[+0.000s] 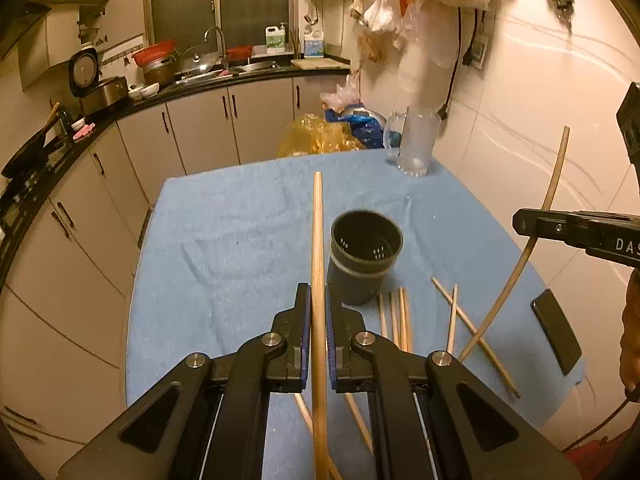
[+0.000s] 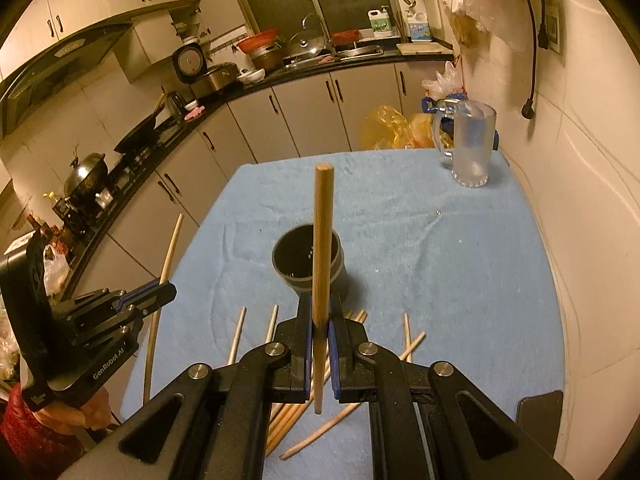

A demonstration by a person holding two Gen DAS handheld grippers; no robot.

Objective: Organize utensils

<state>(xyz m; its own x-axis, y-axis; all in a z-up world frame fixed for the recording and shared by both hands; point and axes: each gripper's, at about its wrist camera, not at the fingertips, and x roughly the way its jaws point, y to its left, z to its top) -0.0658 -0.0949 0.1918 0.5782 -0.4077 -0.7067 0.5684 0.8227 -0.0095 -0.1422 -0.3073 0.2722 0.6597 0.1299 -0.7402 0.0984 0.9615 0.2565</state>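
Each tongs pinches one chopstick, the left tongs [image 1: 318, 304] and the right tongs [image 2: 320, 320]; bring each stick straight over the dark cup [image 1: 365, 256] mid-table, tip down; then let go slowly.

The right gripper [image 2: 319, 334] clamps a wooden chopstick [image 2: 321, 240] above a dark cylindrical holder [image 2: 294, 268] on the blue-clothed bench [image 2: 460, 264]. Loose chopsticks [image 2: 236, 338] lie near it; a glass mug [image 2: 472, 148] stands far right.
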